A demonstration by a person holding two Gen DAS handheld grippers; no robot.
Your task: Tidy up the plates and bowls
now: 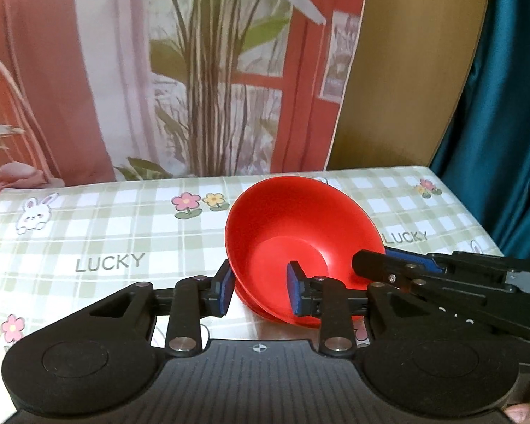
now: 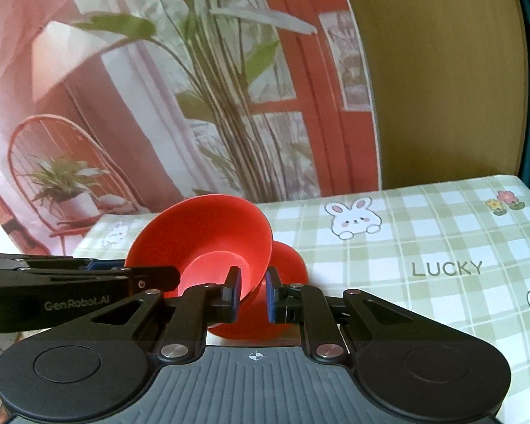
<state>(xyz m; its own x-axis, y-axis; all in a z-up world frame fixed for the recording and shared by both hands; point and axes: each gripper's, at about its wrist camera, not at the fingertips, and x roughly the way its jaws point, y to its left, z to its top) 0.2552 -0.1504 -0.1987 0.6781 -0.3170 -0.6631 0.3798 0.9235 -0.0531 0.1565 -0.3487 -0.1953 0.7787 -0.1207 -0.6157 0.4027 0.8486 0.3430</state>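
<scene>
We have both tools on one red bowl [image 1: 300,226], tipped up on edge over the counter [image 1: 106,233] so its mouth faces the left tool [image 1: 259,289]. That tool straddles the near wall — one pad outside, one inside — apparently pinching it. The right tool [image 2: 252,291] sits narrow on the opposite wall, just right of the bowl's centre. The bowl is smooth, glossy plastic, a flared cone with a flat base. The cloth is checked, printed with rabbits.

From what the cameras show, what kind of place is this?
Probably a home-style setup, staged: a table with a checked bunny tablecloth, a printed backdrop of plants and a window, and a red bowl.
</scene>
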